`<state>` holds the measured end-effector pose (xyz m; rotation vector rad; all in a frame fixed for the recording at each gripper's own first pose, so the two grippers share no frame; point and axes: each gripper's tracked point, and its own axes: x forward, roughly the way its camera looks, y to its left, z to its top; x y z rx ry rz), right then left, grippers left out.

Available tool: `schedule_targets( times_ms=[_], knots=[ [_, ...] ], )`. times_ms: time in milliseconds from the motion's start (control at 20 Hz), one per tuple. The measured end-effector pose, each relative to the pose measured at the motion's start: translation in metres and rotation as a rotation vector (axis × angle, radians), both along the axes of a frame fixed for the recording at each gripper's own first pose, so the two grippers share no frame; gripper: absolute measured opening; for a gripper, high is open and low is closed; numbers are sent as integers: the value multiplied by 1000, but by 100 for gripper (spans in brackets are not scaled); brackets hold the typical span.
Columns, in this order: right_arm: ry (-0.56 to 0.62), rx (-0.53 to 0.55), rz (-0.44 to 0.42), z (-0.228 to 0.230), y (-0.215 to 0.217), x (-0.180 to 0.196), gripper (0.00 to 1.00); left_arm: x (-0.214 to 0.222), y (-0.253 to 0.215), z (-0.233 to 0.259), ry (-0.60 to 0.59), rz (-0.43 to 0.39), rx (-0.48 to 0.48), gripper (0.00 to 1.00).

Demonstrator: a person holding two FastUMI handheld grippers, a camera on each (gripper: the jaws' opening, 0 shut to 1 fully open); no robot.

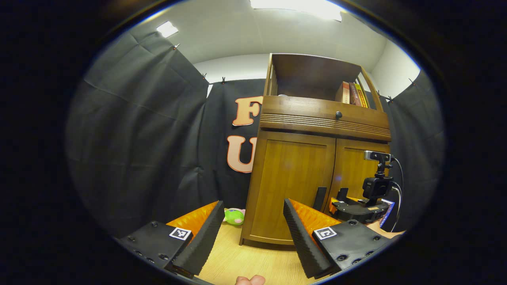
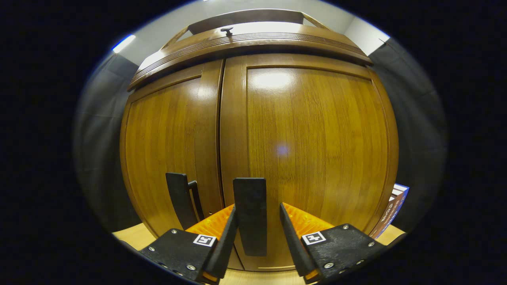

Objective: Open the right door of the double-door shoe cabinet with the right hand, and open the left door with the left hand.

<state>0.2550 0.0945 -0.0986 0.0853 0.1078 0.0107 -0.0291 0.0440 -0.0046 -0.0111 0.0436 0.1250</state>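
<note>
right door handle point(image 2: 249, 215) between right claw point(image 2: 258, 233) fingers

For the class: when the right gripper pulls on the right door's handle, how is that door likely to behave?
The right door looks like a rigid wooden panel, so it should swing as one piece rather than flex. Its handle is a stiff upright bar between the right gripper fingers; the glossy finish suggests pulling the handle, not the slippery panel.

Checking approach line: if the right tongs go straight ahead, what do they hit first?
Probably the right door's handle, which stands between the open right tongs. Just behind it is the right door. Depth is unclear.
</note>
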Motion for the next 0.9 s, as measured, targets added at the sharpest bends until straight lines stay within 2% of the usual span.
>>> schedule_targets(
  times_ms=[50, 100, 150, 250, 300, 650, 700, 750, 900],
  knots=[
    [4, 12, 10, 0, 3, -1, 50, 2, -5, 2, -3, -16, 5, 97],
    [-4, 17, 28, 1, 8, -1, 51, 4, -10, 3, -4, -34, 6, 97],
    [-13, 3, 29, 2, 9, 0, 45, 4, -15, 3, -2, -53, 6, 95],
    [-8, -15, 42, 1, 9, -1, 24, 4, -24, 2, 1, -81, 8, 95],
    [2, -16, 50, -1, 10, -1, 32, 3, -28, 2, 2, -94, 4, 95],
    [39, -34, 93, -2, 10, -7, 26, -3, -44, 6, -17, -125, -9, 95],
    [42, -37, 102, -2, 10, -11, 36, -4, -45, 6, -16, -125, -9, 94],
    [45, -43, 113, -2, 10, -16, 26, -6, -45, 6, -17, -124, -8, 95],
    [44, -31, 154, 0, 9, -36, 26, -9, -45, 6, -18, -115, 3, 97]
  ],
)
